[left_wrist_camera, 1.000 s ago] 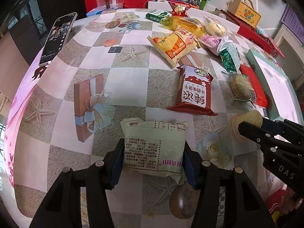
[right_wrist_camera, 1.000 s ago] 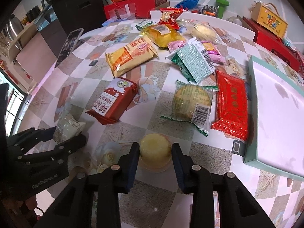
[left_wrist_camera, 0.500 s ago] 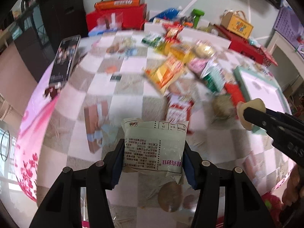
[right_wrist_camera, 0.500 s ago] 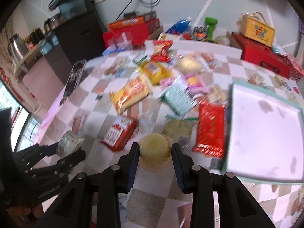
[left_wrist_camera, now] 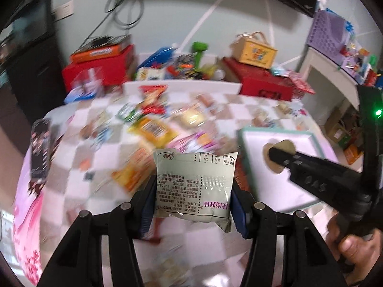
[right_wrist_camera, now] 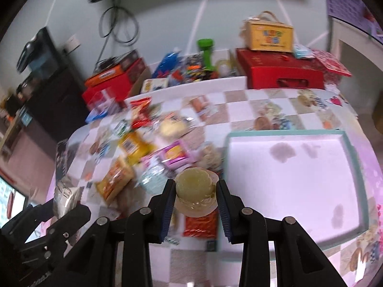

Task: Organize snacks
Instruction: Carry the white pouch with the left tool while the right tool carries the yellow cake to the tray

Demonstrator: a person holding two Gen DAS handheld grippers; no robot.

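Left gripper (left_wrist_camera: 192, 197): I held a pale green packet (left_wrist_camera: 194, 184), printed back toward me, clamped above the counter (left_wrist_camera: 100, 191)
Right gripper (right_wrist_camera: 195, 195): I pinched a round yellow cake (right_wrist_camera: 194, 190) in clear wrap
Counter: checked cloth, blurred snack heap, white tray (right_wrist_camera: 287, 174) with teal rim
Room: red boxes, black cabinet behind

Pale grey wall (right_wrist_camera: 215, 12) behind, black cables (right_wrist_camera: 119, 24) dangling beside a socket (right_wrist_camera: 71, 41). Dark cabinet (right_wrist_camera: 47, 91) stands left, white shelf unit (left_wrist_camera: 325, 81) right, lilac basket (left_wrist_camera: 328, 33) on top.
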